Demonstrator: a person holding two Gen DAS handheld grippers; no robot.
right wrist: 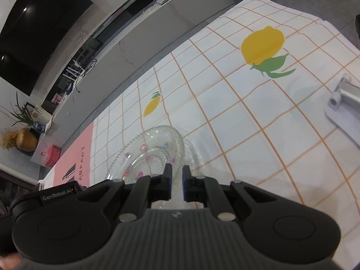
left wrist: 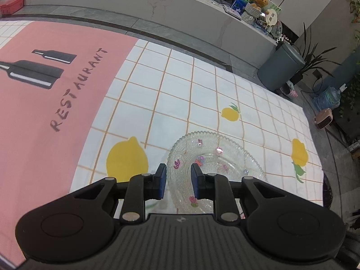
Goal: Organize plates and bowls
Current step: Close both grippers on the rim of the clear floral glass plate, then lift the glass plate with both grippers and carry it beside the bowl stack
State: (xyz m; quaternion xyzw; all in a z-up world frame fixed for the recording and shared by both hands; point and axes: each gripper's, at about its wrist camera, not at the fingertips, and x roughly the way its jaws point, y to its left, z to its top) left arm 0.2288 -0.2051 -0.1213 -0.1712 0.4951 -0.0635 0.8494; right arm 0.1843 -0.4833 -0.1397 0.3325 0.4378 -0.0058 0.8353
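The left gripper (left wrist: 178, 181) pinches the near-left rim of the glass plate (left wrist: 227, 155), which lies on the lemon-print tablecloth (left wrist: 202, 94) holding nothing. The right gripper (right wrist: 177, 183), jaws nearly together, nips its right rim. Only the right view shows a metal bracket (right wrist: 346, 103).

the glass plate (left wrist: 216, 157) near edge hides behind the left gripper (left wrist: 178, 181).
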